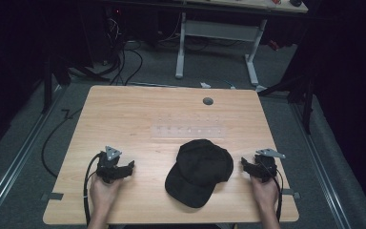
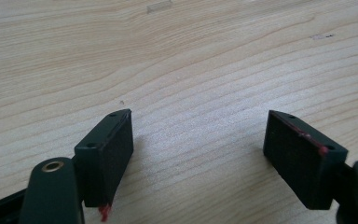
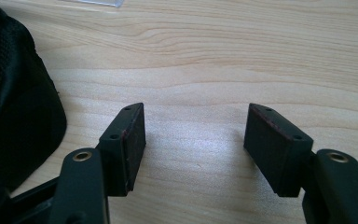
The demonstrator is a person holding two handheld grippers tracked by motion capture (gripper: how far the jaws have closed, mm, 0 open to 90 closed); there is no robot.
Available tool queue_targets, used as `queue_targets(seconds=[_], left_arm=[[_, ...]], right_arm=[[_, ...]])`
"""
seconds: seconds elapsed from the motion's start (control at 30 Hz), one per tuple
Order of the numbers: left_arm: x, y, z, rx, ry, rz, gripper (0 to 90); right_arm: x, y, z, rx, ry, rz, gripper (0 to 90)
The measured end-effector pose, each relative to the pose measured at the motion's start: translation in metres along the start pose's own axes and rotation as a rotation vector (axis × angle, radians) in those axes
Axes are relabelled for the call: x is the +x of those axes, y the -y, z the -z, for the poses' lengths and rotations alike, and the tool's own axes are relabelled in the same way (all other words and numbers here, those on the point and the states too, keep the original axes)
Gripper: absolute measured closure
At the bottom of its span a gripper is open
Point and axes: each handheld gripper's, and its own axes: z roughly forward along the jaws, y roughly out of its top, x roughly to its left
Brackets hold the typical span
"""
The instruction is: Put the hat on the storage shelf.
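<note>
A black baseball cap (image 1: 200, 171) lies on the wooden table (image 1: 124, 114) near the front middle, its brim towards the front edge. My left gripper (image 1: 124, 168) rests on the table well to the cap's left, held by a hand. It is open, with bare wood between its pads (image 2: 107, 154). My right gripper (image 1: 249, 164) sits just right of the cap, also open and empty (image 3: 196, 140). The cap's dark fabric (image 3: 14, 93) fills the left edge of the right gripper view.
A clear plastic strip (image 1: 189, 131) lies flat behind the cap at the table's middle. A small grey round disc (image 1: 208, 100) sits near the far edge. Beyond the table stand a white desk frame (image 1: 217, 43) and floor cables (image 1: 124, 62).
</note>
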Motion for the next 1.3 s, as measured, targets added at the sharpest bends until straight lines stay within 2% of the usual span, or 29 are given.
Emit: queue_targets(seconds=[0.63,0.8,1.03,1.3], left_arm=[[0.0,-0.0003,0.0,-0.001,0.001,0.006,24.6],[-0.0004,0.0002,0.0,-0.002,0.0,0.0,25.0],[-0.0007,0.0002,-0.0001,-0.004,0.0,0.002,25.0],[-0.0007,0.0002,-0.0001,-0.004,0.0,0.003,24.9]], right_arm=[[0.0002,-0.0001,0.0,0.001,-0.006,0.004,38.7],[0.001,-0.0019,-0.0018,0.006,-0.01,0.01,35.7],[0.001,-0.0021,-0.0019,0.0,-0.014,0.017,39.8],[0.0006,-0.0025,0.0055,-0.017,-0.062,-0.014,43.2]])
